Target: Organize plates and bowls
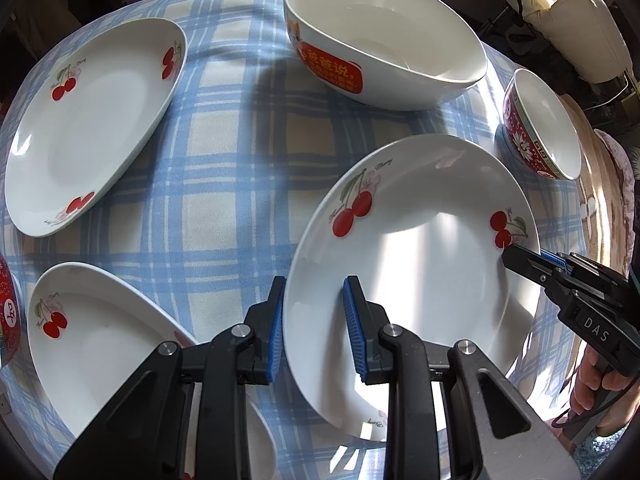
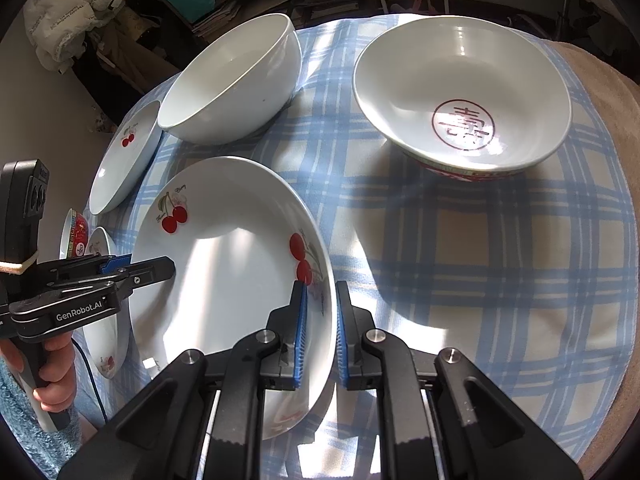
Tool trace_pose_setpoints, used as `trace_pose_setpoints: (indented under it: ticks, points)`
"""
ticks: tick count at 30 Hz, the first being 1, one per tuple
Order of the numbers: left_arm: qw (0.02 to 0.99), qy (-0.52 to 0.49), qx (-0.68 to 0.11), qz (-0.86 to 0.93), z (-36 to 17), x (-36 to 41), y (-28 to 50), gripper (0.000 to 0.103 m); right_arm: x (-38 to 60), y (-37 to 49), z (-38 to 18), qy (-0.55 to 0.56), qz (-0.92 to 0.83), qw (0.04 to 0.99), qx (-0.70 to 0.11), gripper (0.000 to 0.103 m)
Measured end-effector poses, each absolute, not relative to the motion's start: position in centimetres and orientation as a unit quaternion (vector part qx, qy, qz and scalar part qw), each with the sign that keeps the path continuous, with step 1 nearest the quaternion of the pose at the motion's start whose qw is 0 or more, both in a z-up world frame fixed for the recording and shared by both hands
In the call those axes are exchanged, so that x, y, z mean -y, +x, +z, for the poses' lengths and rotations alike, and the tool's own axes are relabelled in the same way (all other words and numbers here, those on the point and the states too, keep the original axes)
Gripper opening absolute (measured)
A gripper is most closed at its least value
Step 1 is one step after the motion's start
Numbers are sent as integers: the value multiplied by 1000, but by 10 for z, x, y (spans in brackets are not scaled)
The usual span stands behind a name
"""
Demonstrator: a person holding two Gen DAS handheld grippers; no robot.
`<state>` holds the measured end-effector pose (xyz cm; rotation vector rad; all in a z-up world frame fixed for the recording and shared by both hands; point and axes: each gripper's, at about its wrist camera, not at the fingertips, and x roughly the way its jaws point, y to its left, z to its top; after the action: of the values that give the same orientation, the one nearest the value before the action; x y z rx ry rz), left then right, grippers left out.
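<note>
Left wrist view first: the left hand-held gripper [image 1: 314,328] straddles the near-left rim of the cherry plate [image 1: 420,264], one blue pad outside the rim, the other on the inner face, jaws narrowed onto the edge. The plate sits on the blue plaid cloth [image 1: 224,184] covering the tabletop. Crowded around it: a second cherry plate [image 1: 92,120] far left, a third cherry plate [image 1: 100,344] just beside the gripper's left finger, a big white bowl [image 1: 384,36] with an orange label behind, and a small red-patterned bowl [image 1: 540,124] close by the plate's right rim. A red bowl's edge [image 1: 8,316] peeks in at the far left. Open cloth lies between the plates in the middle. The right hand-held gripper [image 1: 520,258] bites the plate's right rim by a cherry print, a person's hand [image 1: 596,380] on its handle.

Right wrist view now: the right hand-held gripper [image 2: 322,332] has its pads closed tight on that rim, one each side. The plate is white, glossy, with red cherry sprigs. The left gripper clamps the opposite edge. Right of the plate there's a broad free stretch of cloth; beyond it stands a red-emblem bowl [image 2: 460,92], with the white bowl at upper left. Clutter and books lie past the tabletop's far edge.
</note>
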<state>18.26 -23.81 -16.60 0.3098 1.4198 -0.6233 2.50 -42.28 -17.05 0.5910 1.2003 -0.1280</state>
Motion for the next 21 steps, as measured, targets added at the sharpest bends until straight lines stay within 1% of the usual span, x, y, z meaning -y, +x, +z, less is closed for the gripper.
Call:
trace_pose_setpoints:
  ticks: [9, 15, 21]
  points:
    - [704, 154, -642, -263, -159, 231, 163, 27, 413, 15, -167, 274, -49, 777, -565, 15]
    - [707, 178, -634, -258, -148, 227, 142, 27, 402, 11, -165, 265, -48, 772, -575, 18]
    - [705, 172, -640, -253, -145, 203, 131, 27, 388, 2, -162, 246, -39, 767, -591, 19]
